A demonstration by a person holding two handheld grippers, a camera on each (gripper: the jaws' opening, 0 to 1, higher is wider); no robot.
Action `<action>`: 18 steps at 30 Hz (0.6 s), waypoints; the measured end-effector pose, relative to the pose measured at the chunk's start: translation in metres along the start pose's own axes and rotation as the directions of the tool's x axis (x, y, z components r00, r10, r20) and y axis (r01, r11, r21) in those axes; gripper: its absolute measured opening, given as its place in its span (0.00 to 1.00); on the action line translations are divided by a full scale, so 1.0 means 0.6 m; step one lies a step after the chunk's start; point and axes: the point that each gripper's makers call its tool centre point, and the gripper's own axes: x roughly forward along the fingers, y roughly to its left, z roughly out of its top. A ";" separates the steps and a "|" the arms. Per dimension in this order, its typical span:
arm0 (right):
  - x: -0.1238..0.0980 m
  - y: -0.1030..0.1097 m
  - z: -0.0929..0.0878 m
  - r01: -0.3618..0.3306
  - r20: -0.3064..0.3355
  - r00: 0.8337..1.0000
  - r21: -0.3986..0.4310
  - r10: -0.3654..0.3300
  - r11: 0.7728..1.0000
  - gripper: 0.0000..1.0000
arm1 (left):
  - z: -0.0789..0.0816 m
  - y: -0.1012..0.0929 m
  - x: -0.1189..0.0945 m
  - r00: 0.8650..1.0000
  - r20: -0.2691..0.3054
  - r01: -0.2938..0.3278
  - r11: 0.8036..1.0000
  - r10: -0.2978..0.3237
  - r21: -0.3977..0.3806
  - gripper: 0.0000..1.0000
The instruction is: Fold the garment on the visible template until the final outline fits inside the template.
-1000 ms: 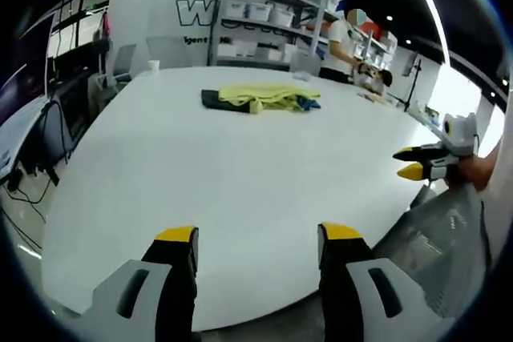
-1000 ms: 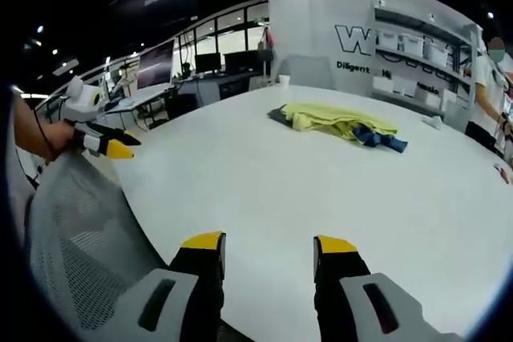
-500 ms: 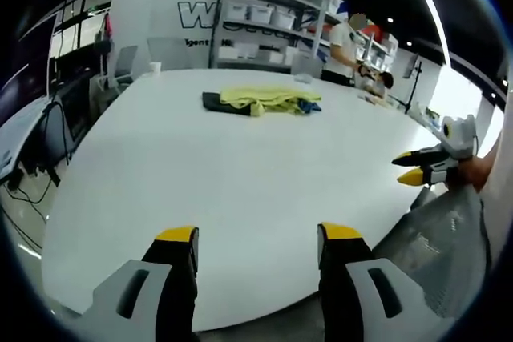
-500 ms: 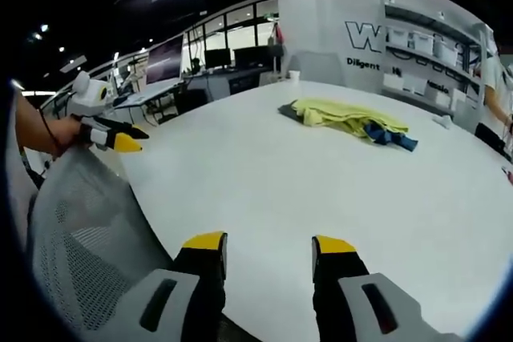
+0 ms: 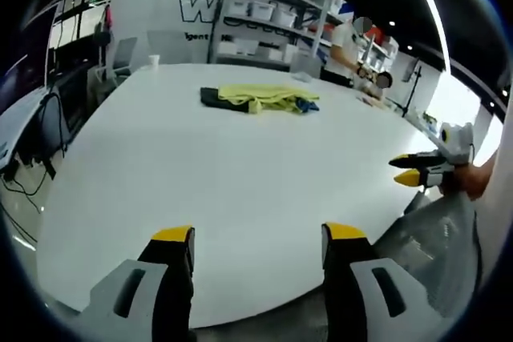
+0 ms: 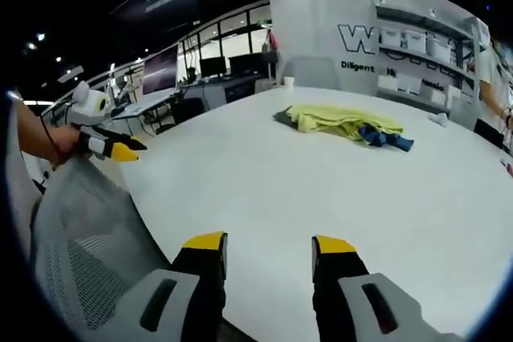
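A crumpled yellow garment lies far across the white table, over a dark cloth at its left end and a blue cloth at its right. The right gripper view has the same pile at centre right. My left gripper hangs open over the near table edge, far from the pile and holding nothing. It also appears at the left of the right gripper view, held by a hand. My right gripper is likewise open and empty, and shows at the right of the left gripper view.
A grey mesh chair back stands at the table's near edge between the grippers, also seen as the chair. A white cup sits at the far rim. Shelves with bins and a person are beyond; desks with monitors are off to the side.
Both views have shifted slightly with the hands. The garment pile and the grippers' jaws stay as they were.
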 end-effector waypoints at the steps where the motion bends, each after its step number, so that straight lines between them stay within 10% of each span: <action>1: 0.001 0.003 0.001 -0.012 0.002 1.000 0.000 0.012 1.000 0.39 | 0.001 0.001 -0.001 1.000 0.000 0.001 1.000 -0.001 -0.004 0.65; 18: 0.005 -0.002 0.025 -0.040 0.011 0.999 0.015 0.040 0.999 0.44 | 0.043 0.003 0.002 0.999 0.032 0.034 0.999 -0.034 -0.006 0.70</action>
